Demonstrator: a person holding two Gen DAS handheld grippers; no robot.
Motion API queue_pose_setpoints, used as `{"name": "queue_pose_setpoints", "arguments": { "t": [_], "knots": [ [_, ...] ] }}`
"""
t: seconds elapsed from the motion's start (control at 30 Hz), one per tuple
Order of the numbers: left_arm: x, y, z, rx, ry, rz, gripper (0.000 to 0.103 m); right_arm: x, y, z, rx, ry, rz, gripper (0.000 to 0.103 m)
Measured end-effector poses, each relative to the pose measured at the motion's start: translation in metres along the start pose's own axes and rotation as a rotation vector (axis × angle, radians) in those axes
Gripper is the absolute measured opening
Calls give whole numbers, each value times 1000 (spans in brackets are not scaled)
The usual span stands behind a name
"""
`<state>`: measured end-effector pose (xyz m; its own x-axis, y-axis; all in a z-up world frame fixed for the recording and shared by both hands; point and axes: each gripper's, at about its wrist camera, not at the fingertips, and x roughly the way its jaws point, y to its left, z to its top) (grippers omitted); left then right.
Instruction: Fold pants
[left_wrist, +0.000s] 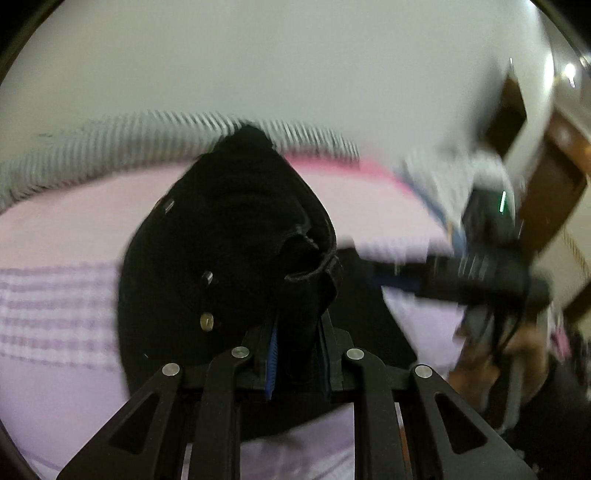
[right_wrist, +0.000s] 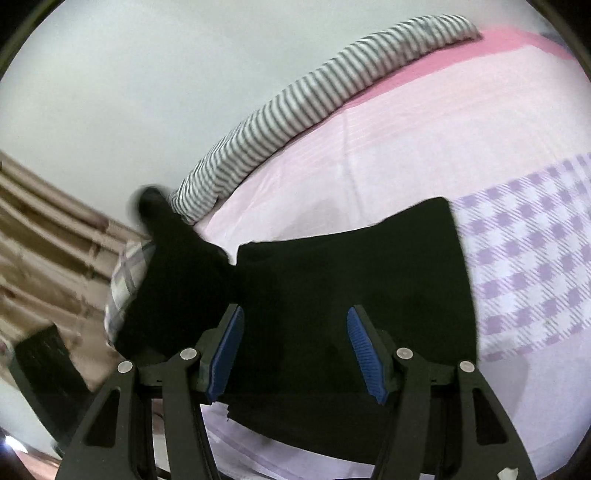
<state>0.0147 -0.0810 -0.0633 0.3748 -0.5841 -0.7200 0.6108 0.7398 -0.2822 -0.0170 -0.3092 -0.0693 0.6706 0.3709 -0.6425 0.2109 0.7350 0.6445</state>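
- A pink and lilac bedsheet (right_wrist: 388, 155) fills the lower half of both views, plain pale pink toward 12 o'clock.
- A lilac checked band (right_wrist: 524, 266) runs across the sheet at 3 o'clock in the right view.
- A grey-and-white striped bolster (right_wrist: 295, 107) lies along the sheet's far edge, from 9 toward 1 o'clock.
- A plain pale wall (right_wrist: 147, 74) rises behind it.
- Beige curtain folds (right_wrist: 44, 229) hang at 9 o'clock.
- A brown wooden frame (left_wrist: 546, 192), blurred, stands at 3 o'clock in the left view.

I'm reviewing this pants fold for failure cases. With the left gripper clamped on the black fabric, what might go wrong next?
1. The left gripper pinches only a bunched edge of the black pants; it could slip out.
2. The right gripper stands open over the pants, holding nothing, so the flat part on the bedsheet may drag and crease.
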Motion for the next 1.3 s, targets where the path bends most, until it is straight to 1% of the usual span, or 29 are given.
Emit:
{"name": "queue_pose_setpoints", "arguments": {
  "t": [0.03, 0.1, 0.13, 0.17, 0.23, 0.27, 0.33, 0.4, 0.5, 0.57, 0.63, 0.7, 0.77, 0.8, 0.87, 0.9, 0.97, 1.07, 1.13, 1.2, 1.23, 1.3],
  "knots": [
    [14, -4, -3, 17, 51, -1, 21, -1, -5, 0, 18, 2, 11, 57],
    [44, -11, -11, 33, 171, 27, 23, -1, -11, 3, 46, 4, 22, 57],
    [53, -13, -14, 38, 197, 38, 24, -1, -14, 3, 55, 3, 24, 57],
    [54, -15, -13, 46, 193, 39, 25, -1, -16, 4, 59, 5, 25, 57],
    [47, -23, -10, 61, 172, 29, 34, 0, -19, 4, 65, 13, 28, 57],
    [43, -27, -10, 65, 159, 12, 36, 2, -21, 5, 68, 21, 31, 57],
    [35, -33, -10, 74, 140, -47, 38, 5, -24, 4, 81, 41, 43, 57],
    [27, -34, -10, 80, 105, -42, 42, 7, -28, 2, 78, 61, 46, 57],
    [20, -20, -7, 21, 83, -50, 43, 12, -28, -2, 59, 95, 36, 57],
    [11, 0, -3, -46, 65, -37, 43, 19, -26, -4, 42, 132, 34, 57],
    [1, 22, -3, -112, 35, 8, 43, 25, -27, -4, 18, 170, 30, 57],
    [-9, 50, -5, -174, 17, 69, 43, 31, -27, -4, -5, 198, 15, 57],
    [-15, 70, -9, -209, 7, 136, 43, 39, -26, -3, -30, 228, 11, 57],
    [-18, 85, -11, -236, 10, 192, 43, 42, -26, -3, -35, 243, 11, 57],
    [-24, 112, -19, -303, 11, 233, 43, 48, -26, -2, -52, 264, 10, 57],
    [-26, 119, -24, -324, 13, 253, 43, 51, -26, -1, -65, 272, 14, 57],
    [-29, 140, -30, -378, 22, 329, 43, 55, -24, 0, -89, 280, 27, 57],
    [-29, 162, -41, -431, 44, 409, 43, 66, -24, 4, -104, 289, 68, 57],
    [-29, 174, -46, -467, 56, 421, 43, 78, -23, 7, -109, 294, 132, 57],
    [-28, 184, -51, -503, 66, 422, 43, 86, -19, 9, -115, 290, 169, 57],
    [-28, 186, -54, -513, 70, 424, 43, 92, -17, 9, -111, 301, 200, 57],
    [-26, 188, -58, -524, 76, 427, 43, 96, -15, 10, -107, 300, 201, 55]
  ]
}}
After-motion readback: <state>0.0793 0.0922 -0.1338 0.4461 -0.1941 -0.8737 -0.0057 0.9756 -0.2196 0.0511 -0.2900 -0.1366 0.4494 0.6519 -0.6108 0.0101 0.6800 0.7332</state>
